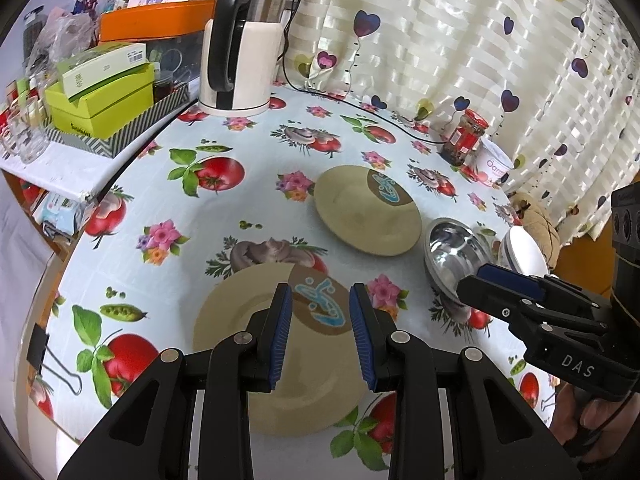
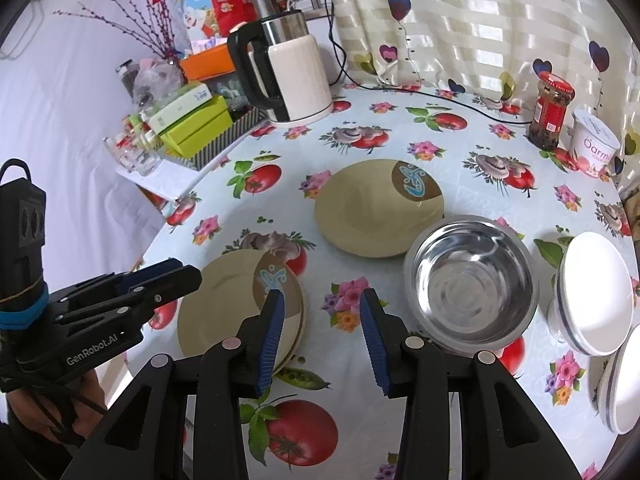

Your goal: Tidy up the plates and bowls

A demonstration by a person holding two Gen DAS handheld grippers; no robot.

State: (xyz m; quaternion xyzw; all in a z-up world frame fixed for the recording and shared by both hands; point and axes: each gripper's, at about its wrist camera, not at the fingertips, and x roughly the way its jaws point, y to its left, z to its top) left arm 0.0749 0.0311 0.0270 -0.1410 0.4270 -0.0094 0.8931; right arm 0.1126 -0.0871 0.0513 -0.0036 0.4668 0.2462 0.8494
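Left gripper [image 1: 320, 330] hangs above the near plate [image 1: 236, 320], jaws spread, nothing between the blue pads. Right gripper [image 2: 322, 334] also spread and empty, over bare patterned cloth between the near plate and the steel bowl [image 2: 472, 280]; no earlier picture to compare. In the right wrist view the near plate looks like two stacked, a second rim showing under the first, close to the counter's [image 2: 400, 400] near edge. Steel bowl sits upright just to the right of it, empty. White bowls [image 2: 592, 296] stand on edge beside the steel bowl, toward the right edge; how many, cannot tell. A second beige plate [image 2: 372, 208] lies flat past the steel bowl, nearly touching its rim, mid-counter. Far edge: white kettle [image 2: 296, 80] at the far left, red-lidded jar [image 2: 552, 110] and a white tub [image 2: 594, 146] at the far right, curtain behind.
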